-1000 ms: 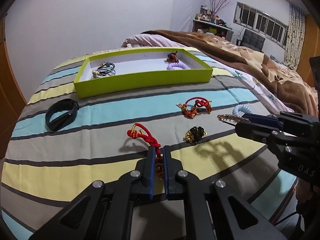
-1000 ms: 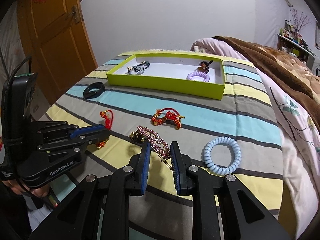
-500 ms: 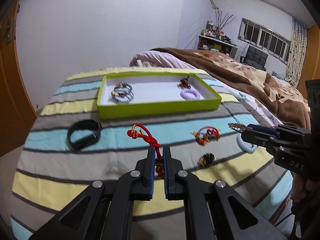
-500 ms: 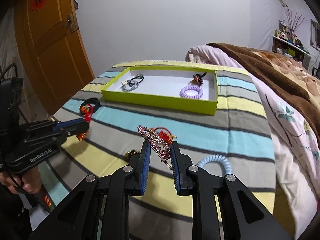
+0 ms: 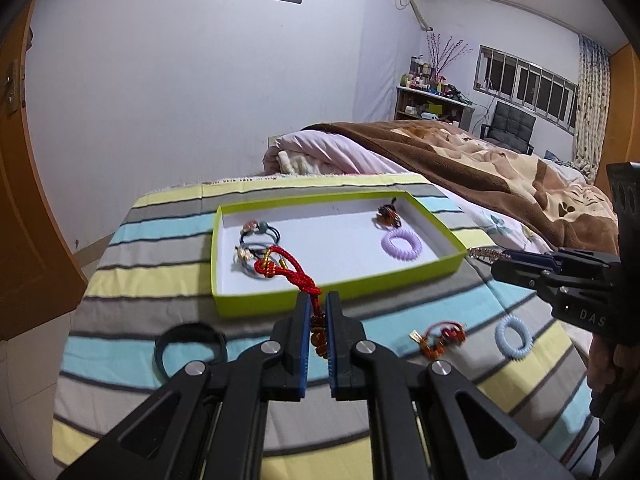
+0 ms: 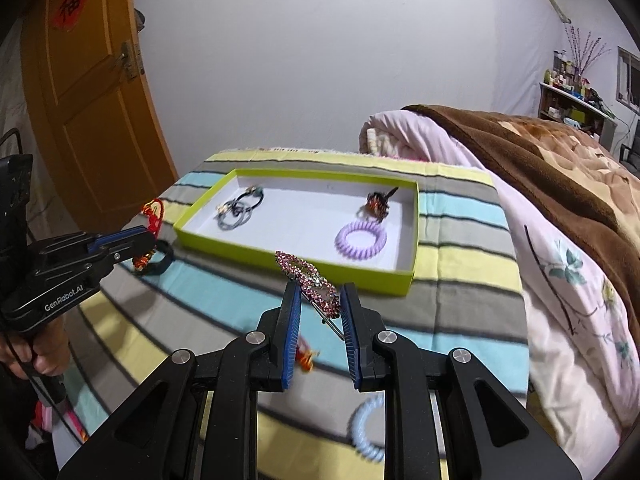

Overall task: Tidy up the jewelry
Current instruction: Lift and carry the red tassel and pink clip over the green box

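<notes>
While carried clear of the striped bedspread (image 5: 120, 288), clamped in the left gripper (image 5: 318, 312): red cord bracelet (image 5: 288, 272), loop forward to drop first. Pinched in the right gripper (image 6: 318, 300): pink rhinestone clip (image 6: 308, 276). Just ahead of both: green tray (image 6: 292, 260), sorted pieces already inside.

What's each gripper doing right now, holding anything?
Left gripper: shut on the red knotted cord, lifted off the bed.
Right gripper: shut on the pink rhinestone hair clip, also lifted.
</notes>
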{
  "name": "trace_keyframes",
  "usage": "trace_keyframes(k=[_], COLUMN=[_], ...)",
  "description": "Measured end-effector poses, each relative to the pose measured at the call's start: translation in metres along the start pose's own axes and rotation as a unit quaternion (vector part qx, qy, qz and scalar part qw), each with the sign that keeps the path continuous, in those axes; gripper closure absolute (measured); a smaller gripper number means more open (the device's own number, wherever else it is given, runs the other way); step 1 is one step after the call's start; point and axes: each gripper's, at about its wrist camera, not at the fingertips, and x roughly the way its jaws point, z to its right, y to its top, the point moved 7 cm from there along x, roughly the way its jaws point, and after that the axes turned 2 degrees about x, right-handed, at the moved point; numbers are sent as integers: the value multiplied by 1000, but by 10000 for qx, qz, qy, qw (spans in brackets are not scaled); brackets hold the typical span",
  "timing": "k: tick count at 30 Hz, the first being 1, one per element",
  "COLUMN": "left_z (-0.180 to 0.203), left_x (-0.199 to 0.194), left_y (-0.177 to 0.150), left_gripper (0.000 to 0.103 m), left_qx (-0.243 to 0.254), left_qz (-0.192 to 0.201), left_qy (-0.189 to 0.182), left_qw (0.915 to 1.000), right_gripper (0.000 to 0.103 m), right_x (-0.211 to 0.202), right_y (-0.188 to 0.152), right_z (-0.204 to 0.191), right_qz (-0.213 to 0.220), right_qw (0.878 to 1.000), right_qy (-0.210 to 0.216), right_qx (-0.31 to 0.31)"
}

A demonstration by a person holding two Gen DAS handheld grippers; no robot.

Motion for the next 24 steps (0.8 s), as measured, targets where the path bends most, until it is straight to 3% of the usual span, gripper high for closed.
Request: trace_keyframes(k=[10,24], left_z=[-17,-33], left_x=[32,80], left_y=[26,22], left_gripper=[95,95], left_qx=[37,-63], left_qz=[-5,-391], left_qy=[82,80], left_qw=[10000,9992], right_gripper=[82,82], right_x=[40,95], right_y=[30,28], right_z=[17,38], right_qz=[-106,-567], right_qw=[9997,9973], right_qy=[-218,-476], right_qx=[-81,-36])
